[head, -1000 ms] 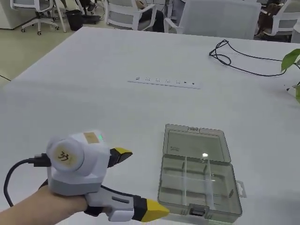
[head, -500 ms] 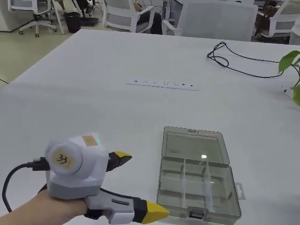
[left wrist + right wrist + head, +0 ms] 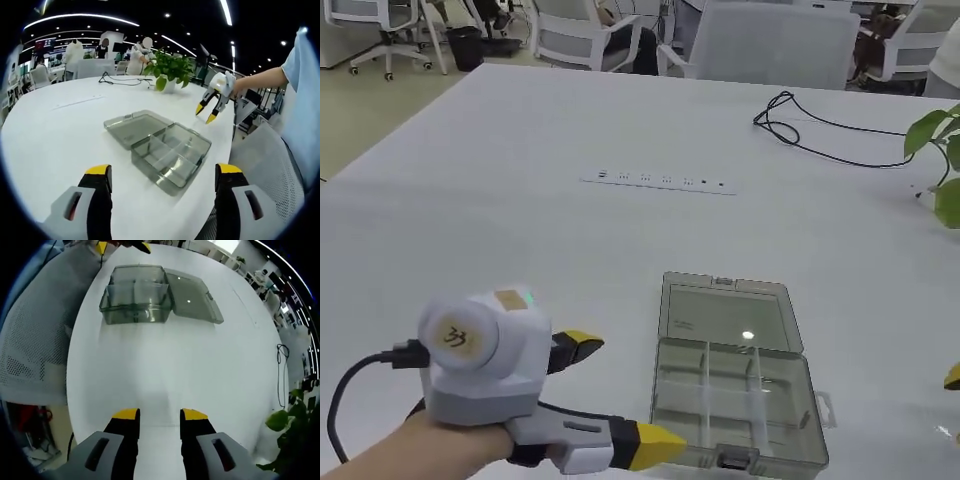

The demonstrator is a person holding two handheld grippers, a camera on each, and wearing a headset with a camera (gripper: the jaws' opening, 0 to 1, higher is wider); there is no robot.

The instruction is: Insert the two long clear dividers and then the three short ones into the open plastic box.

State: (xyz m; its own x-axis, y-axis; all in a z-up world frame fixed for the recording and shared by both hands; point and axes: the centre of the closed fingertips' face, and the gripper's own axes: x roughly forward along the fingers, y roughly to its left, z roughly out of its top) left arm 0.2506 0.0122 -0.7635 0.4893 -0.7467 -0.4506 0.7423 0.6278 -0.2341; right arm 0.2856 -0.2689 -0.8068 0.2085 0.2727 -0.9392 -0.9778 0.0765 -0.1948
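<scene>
The open clear plastic box (image 3: pixel 735 405) lies near the table's front edge, its lid (image 3: pixel 725 316) folded flat behind it. Clear dividers (image 3: pixel 706 385) stand inside and split it into several compartments. My left gripper (image 3: pixel 620 395) hovers just left of the box, open wide with nothing between its jaws; the box (image 3: pixel 167 150) lies ahead of my left gripper (image 3: pixel 162 170). My right gripper (image 3: pixel 159 414) is open and holds nothing, well back from the box (image 3: pixel 137 300). One yellow tip of the right gripper (image 3: pixel 952 377) shows at the right edge. The right gripper (image 3: pixel 210 107) hangs beyond the box.
A white power strip (image 3: pixel 660 182) lies mid-table. A black cable (image 3: pixel 820 125) coils at the far right, beside a green plant (image 3: pixel 940 150). Office chairs (image 3: pixel 760 45) stand behind the table. A grey mesh chair (image 3: pixel 37 335) sits at the table's near side.
The head camera has shifted a little. The left gripper and the box keep their places. A yellow tip of the right gripper has come into the head view at the right edge.
</scene>
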